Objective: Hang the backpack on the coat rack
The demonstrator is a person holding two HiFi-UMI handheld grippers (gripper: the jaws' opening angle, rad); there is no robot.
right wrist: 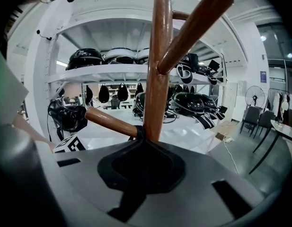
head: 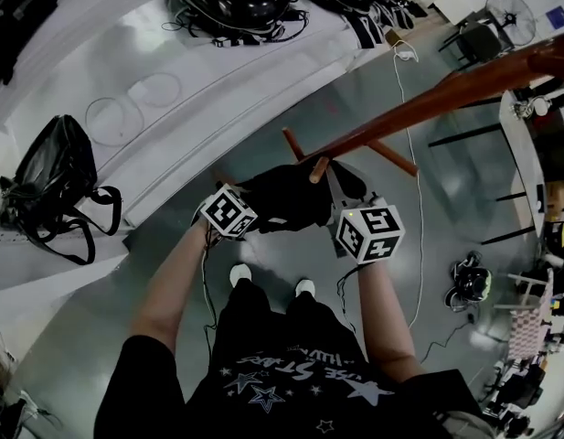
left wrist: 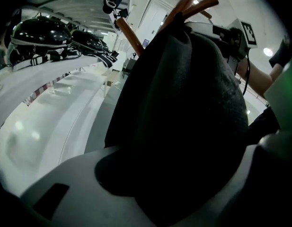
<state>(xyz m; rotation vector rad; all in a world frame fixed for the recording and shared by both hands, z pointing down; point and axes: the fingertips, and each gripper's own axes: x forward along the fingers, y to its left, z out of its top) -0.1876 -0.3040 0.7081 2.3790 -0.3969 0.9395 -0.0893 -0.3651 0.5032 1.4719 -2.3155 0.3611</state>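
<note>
The black backpack (head: 283,196) hangs against the brown wooden coat rack (head: 446,90), among its pegs (head: 318,168). My left gripper (head: 260,205) is pushed into the bag's left side. In the left gripper view the dark fabric (left wrist: 183,103) fills the gap and lies against both jaws. My right gripper (head: 335,184) is on the bag's right side, shut on a black strap (right wrist: 137,134). That strap runs up from the jaws and loops round a peg (right wrist: 110,121) where it meets the pole (right wrist: 161,56).
White shelves (head: 172,90) carry black helmets (right wrist: 84,58). A second black backpack (head: 53,176) lies on the white surface at left. A white cable (head: 415,199) runs over the grey floor, with a fan (head: 510,15) and chairs beyond. The person's shoes (head: 240,273) stand below the rack.
</note>
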